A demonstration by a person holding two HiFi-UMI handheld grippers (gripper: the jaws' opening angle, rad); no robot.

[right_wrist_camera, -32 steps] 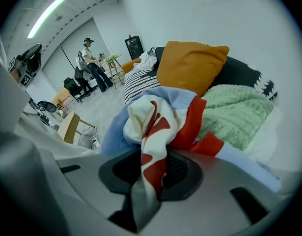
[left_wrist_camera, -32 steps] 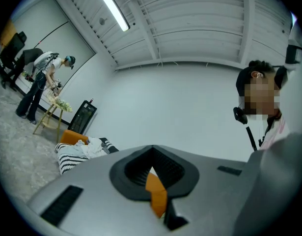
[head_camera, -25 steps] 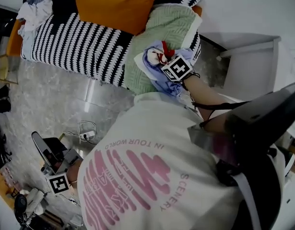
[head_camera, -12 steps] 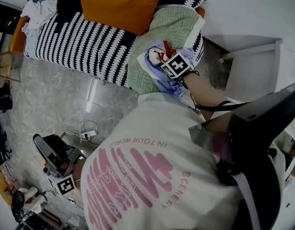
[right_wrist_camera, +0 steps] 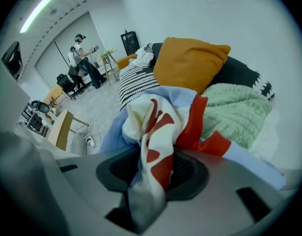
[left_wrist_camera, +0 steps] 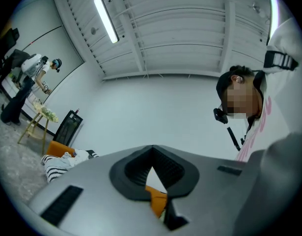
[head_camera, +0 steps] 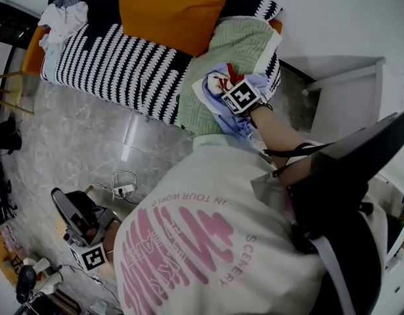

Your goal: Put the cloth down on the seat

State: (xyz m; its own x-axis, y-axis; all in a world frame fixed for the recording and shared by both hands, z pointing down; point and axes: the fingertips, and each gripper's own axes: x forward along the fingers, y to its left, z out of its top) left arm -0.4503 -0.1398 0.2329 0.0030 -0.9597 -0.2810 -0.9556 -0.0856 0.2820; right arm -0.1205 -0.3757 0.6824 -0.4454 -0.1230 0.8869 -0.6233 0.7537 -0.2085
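Head view: the right tool point(head_camera: 220, 84) reaches over the far black-and-white striped sofa seat point(head_camera: 110, 58), where the blue, white and red patterned cloth point(head_camera: 207, 96) is bunched on a green knitted blanket point(head_camera: 238, 44). The left tool point(head_camera: 64, 202) hangs near left. Left gripper view: its 2 jaws are clenched on nothing. Right gripper view: the jaws have just been opening and stand released, with the cloth slack between them. The put-down looks nearly done. Next, the right tool should lift clear without snagging.

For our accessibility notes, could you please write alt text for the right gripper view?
A white, red and blue cloth hangs between the jaws of the right gripper, which have just been opening and stand apart around it. Behind lie a green knitted blanket, an orange cushion and the black-and-white striped seat; a person stands far back in the room.
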